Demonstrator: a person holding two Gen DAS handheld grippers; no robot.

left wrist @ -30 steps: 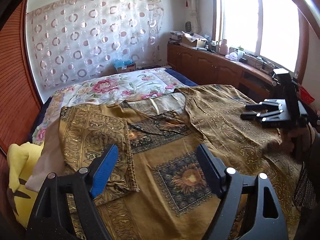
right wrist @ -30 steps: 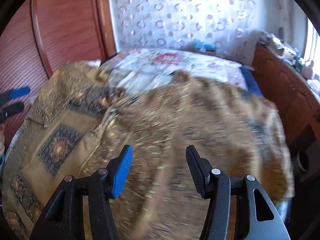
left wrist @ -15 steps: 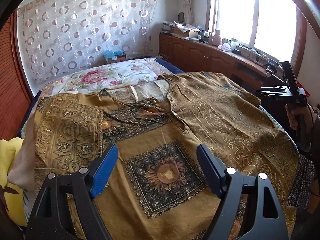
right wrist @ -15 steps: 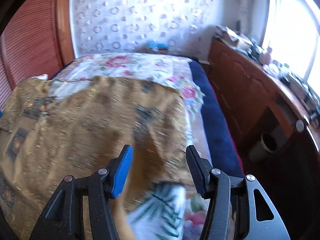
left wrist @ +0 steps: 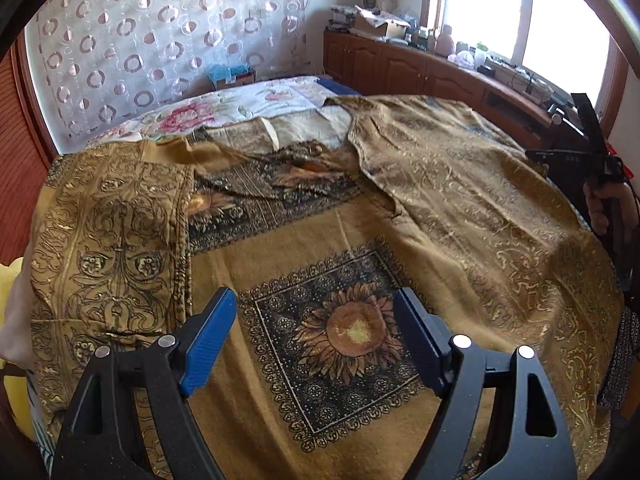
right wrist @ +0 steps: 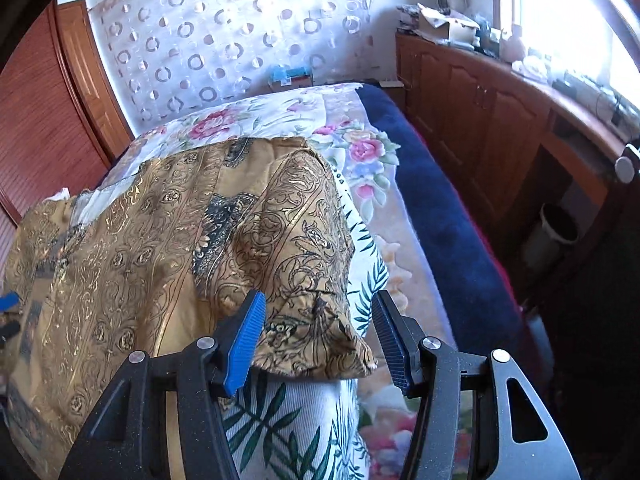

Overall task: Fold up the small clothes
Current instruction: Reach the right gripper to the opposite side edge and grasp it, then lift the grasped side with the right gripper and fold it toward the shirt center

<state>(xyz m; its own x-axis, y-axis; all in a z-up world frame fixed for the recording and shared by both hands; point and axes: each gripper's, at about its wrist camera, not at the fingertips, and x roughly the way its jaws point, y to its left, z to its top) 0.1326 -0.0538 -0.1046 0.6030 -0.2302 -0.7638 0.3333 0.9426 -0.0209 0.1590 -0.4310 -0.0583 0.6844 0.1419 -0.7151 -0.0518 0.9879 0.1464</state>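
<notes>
A golden-brown patterned shirt (left wrist: 344, 240) lies spread over the bed, with a sunflower square on its middle and both sleeves folded inward. My left gripper (left wrist: 316, 332) is open and empty, hovering above the sunflower square. My right gripper (right wrist: 318, 328) is open and empty over the shirt's right folded edge (right wrist: 312, 280), whose lower corner lies between the jaws without being pinched. In the left wrist view the right gripper (left wrist: 576, 156) shows at the far right edge, held in a hand.
The bed has a floral sheet (left wrist: 224, 108), a leaf-print cloth (right wrist: 300, 412) and a dark blue blanket edge (right wrist: 440, 216). A wooden cabinet run (left wrist: 420, 72) with clutter stands under the window at right. A yellow item (left wrist: 8, 280) sits at the left edge.
My right gripper has swung right, off the middle of the shirt to its right edge near the bed's side. My left gripper has moved in closer over the sunflower square.
</notes>
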